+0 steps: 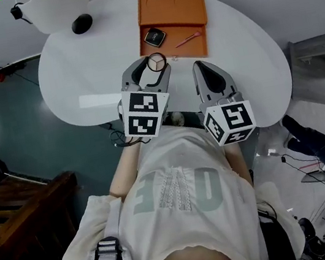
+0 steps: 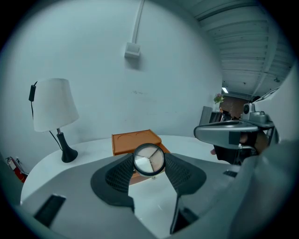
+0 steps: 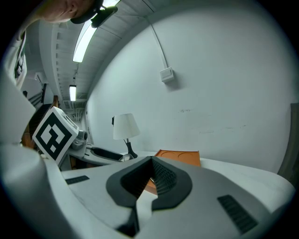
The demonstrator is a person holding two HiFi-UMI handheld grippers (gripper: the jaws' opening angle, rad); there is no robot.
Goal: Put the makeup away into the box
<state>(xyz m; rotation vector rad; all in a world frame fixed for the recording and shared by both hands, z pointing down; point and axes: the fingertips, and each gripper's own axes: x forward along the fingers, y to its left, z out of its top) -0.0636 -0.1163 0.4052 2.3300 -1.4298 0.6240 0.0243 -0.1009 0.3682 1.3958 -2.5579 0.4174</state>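
Note:
My left gripper is shut on a small round compact with a clear lid and hangs above the white table's near side, short of the open orange box. In the left gripper view the compact sits pinched between the ribbed pads, with the box just behind it. A black square compact and a thin pink stick lie in the box's tray. My right gripper hovers to the right, shut with nothing in it; its pads meet at the tip.
A white-shaded lamp with a black base stands at the far left of the round white table. A pale flat strip lies on the table left of my left gripper. A wall rises behind the table.

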